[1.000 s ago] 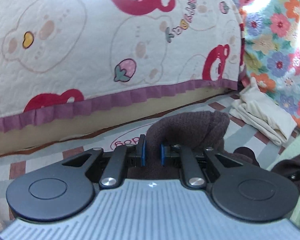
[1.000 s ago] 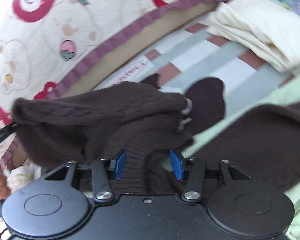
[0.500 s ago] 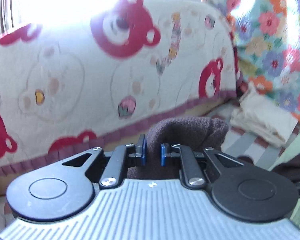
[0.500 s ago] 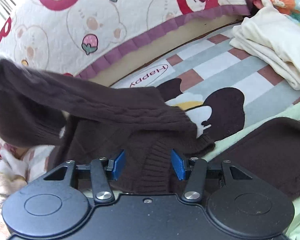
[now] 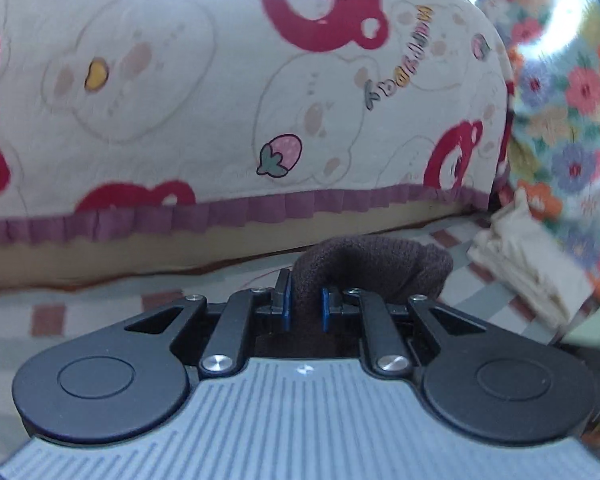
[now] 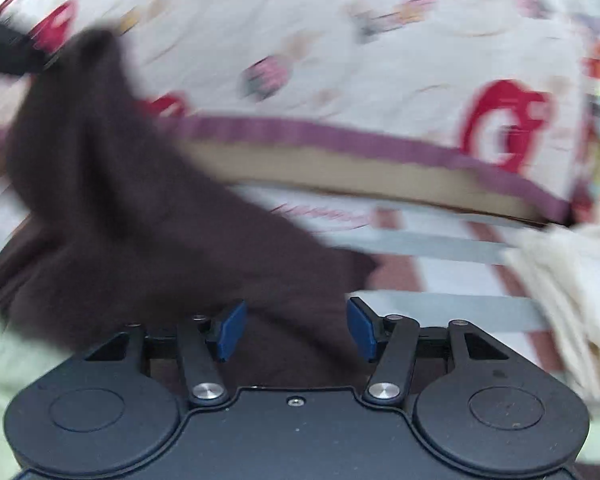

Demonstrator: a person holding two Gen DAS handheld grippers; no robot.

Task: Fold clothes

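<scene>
A dark brown knit sweater lies across the striped bed sheet and runs up to the left in the blurred right wrist view. My left gripper is shut on a bunched fold of the brown sweater, held just above the sheet. My right gripper is open, its blue pads either side of sweater fabric without pinching it. At the upper left of the right wrist view the sweater rises to a dark shape, probably the left gripper.
A bear-print quilt with a purple frill rises behind the sheet. A folded cream garment lies at the right, also in the right wrist view. Floral fabric stands at far right. A pale green cloth lies at lower left.
My left gripper keeps its hold on the sweater and has tipped back down after rising. My right gripper has swung sideways, stays open, and the sweater now stretches up to the left.
</scene>
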